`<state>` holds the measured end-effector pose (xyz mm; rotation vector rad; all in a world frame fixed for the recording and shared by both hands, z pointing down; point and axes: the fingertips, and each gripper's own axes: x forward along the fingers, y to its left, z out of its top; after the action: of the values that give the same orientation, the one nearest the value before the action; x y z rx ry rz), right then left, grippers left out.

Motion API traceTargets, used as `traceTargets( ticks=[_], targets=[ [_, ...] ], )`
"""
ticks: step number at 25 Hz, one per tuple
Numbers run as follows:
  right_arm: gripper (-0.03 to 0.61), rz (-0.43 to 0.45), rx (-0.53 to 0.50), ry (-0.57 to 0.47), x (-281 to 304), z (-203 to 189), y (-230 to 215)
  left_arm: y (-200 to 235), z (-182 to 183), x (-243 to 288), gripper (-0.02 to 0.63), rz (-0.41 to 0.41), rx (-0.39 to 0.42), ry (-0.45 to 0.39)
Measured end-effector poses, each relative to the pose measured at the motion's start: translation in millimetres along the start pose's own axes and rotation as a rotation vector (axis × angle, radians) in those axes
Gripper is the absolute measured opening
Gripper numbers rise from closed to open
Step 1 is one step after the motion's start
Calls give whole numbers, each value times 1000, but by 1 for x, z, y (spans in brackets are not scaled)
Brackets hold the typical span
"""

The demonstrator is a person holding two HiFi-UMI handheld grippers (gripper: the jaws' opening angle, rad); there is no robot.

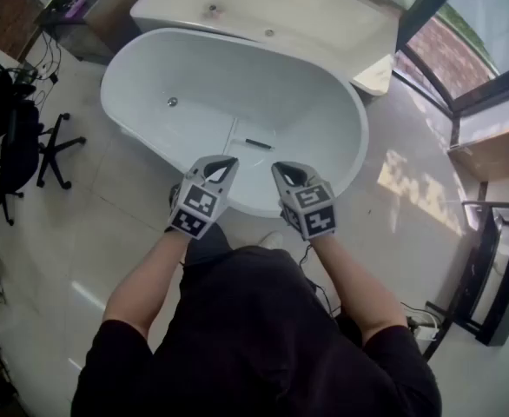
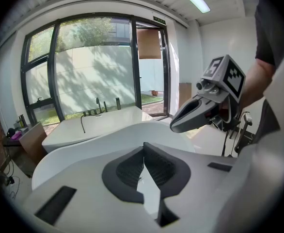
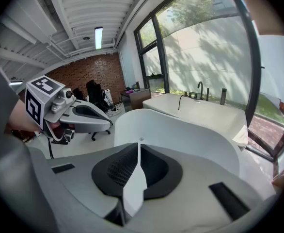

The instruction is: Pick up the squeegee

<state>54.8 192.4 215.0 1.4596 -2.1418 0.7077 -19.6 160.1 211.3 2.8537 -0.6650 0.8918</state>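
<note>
A white oval bathtub (image 1: 142, 63) fills the middle of the head view. On its floor near the front wall lies a pale flat thing with a short dark strip, apparently the squeegee (image 1: 256, 142). Both grippers hover side by side over the tub's near rim, pointing forward and down. The left gripper (image 1: 223, 165) is shut with nothing between its jaws, and the right gripper (image 1: 280, 171) is likewise shut and empty. In the left gripper view its own jaws (image 2: 143, 147) meet, with the right gripper (image 2: 200, 111) beside them. The right gripper view shows its shut jaws (image 3: 138, 147) and the left gripper (image 3: 79, 116).
A second, rectangular white tub (image 1: 324, 11) with a dark faucet stands behind the oval one. Black office chairs (image 1: 20, 146) are at the left, a black rack (image 1: 498, 276) at the right, cables (image 1: 419, 320) on the tiled floor, and tall windows (image 2: 88, 67) beyond.
</note>
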Motion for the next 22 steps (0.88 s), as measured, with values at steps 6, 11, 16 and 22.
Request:
traceTargets(
  ticks=[6,11,16,22],
  targets=[
    [63,11,-75,109,63,-17,-38,28,-28,42,2,-14,-23,61],
    [166,58,-112,256,158,-50,-61,73,-76,103,2,-54,-61,122],
    [183,63,-213,387,274,-101,-100,130,-138,186,2,-75,-106,188],
    [183,66,-298,511,399,-180,-146,182,-221,293,2,-40,-177,257]
  ],
)
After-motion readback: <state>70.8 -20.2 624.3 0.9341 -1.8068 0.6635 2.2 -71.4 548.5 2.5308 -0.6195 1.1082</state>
